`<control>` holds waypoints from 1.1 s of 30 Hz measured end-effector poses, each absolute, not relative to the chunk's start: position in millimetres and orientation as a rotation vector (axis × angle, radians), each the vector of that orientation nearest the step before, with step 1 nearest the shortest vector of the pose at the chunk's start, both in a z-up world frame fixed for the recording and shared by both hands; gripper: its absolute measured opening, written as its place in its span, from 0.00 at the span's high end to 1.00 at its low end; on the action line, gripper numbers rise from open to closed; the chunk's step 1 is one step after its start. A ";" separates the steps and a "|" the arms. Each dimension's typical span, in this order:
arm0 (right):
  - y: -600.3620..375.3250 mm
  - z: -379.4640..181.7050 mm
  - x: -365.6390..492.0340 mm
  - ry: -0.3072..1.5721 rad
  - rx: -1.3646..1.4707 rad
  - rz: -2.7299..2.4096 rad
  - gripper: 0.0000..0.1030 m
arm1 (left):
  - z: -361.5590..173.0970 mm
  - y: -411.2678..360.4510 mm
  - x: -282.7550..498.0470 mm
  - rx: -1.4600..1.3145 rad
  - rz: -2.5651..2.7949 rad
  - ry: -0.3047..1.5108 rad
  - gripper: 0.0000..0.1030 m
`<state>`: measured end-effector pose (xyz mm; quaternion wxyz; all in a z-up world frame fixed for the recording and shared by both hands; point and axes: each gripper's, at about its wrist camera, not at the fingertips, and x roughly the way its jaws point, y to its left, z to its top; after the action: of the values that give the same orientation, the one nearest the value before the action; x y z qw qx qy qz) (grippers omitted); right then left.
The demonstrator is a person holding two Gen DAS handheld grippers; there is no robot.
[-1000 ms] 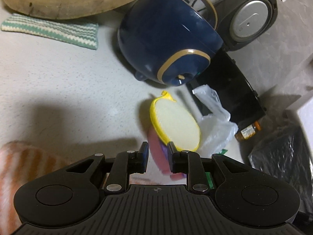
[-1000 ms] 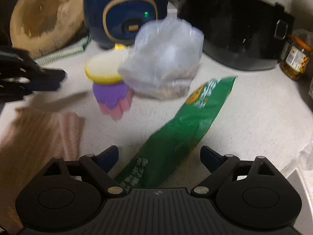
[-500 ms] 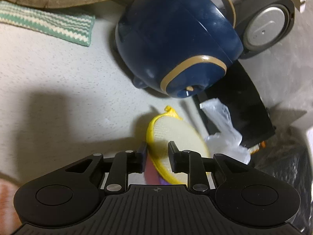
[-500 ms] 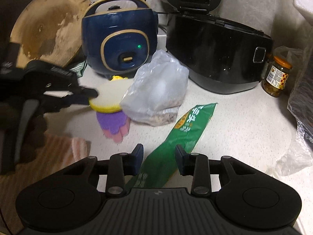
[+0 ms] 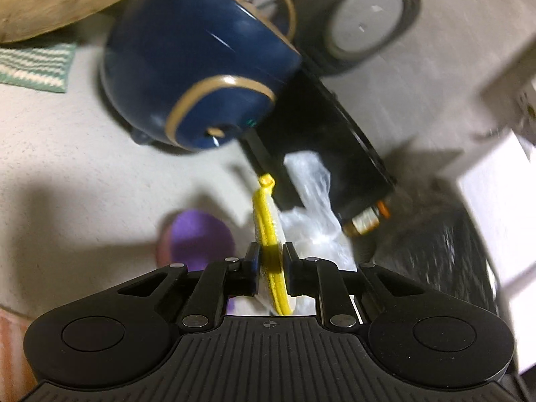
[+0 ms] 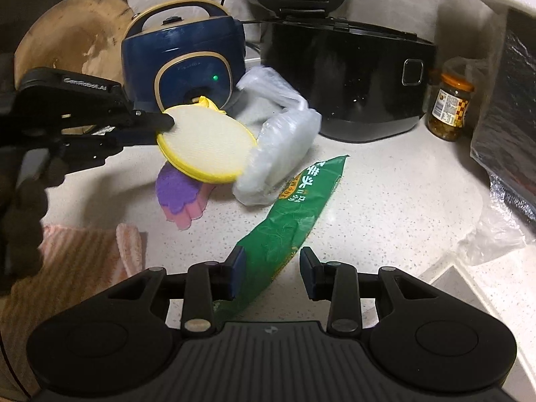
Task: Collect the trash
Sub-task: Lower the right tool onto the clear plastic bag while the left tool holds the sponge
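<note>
- Left wrist view: the left gripper [image 5: 271, 261] is closing, its jaws already pinching the rim of a round yellow pad [image 5: 266, 221], which stands on edge between the fingers and reaches forward from them.
- Just left of the fingertips and below them lies a purple sponge [image 5: 201, 238] on the pale counter [image 5: 67, 167].
- Just right of the pad and ahead is a crumpled clear plastic bag [image 5: 311, 201], blurred.
- Farther ahead and to the left stands a blue cooker [image 5: 194, 67]; behind the bag is a black cooker [image 5: 318, 134] with its lid raised.
- Far left of the gripper lies a green striped cloth [image 5: 33, 67].

- Right wrist view: the right gripper [image 6: 273, 268] has its jaws partly apart, with the near end of a green wrapper [image 6: 291, 207] lying on the counter [image 6: 402, 201] between the fingers; the pads do not press on it.
- The wrapper stretches forward and slightly right from the fingertips.
- Ahead and to the left, the left gripper [image 6: 165, 124] holds the yellow pad [image 6: 207, 144] lifted above the purple sponge [image 6: 174, 187]; the far edge of the pad is against the clear plastic bag [image 6: 278, 154].
- Behind these stand the blue cooker [image 6: 187, 63] and the black cooker [image 6: 345, 77].
- Far right of the gripper is a jar [image 6: 450, 107] with an orange lid.
- Near left of the gripper lies an orange striped cloth [image 6: 83, 251].
</note>
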<state>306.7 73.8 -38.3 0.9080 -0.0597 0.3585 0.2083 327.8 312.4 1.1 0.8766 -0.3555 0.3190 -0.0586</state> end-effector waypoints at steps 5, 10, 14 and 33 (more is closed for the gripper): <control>86.4 -38.1 302.2 0.715 -0.153 0.467 0.65 | -3.8 296.3 329.8 -0.689 -0.153 0.703 0.83; 90.0 -43.6 303.2 0.722 -0.153 0.484 0.65 | -10.9 281.8 335.5 -0.658 -0.169 0.706 0.82; 80.1 -43.1 306.2 0.709 -0.137 0.467 0.61 | -5.8 278.9 331.9 -0.646 -0.137 0.707 0.84; 70.1 -24.6 437.8 0.738 0.072 0.462 0.71 | -5.6 273.9 324.7 -0.586 -0.170 0.768 0.84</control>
<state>437.8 70.1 -24.6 0.9062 0.0349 0.3572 0.2235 324.7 273.9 -5.6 0.8822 -0.2812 0.3687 -0.0818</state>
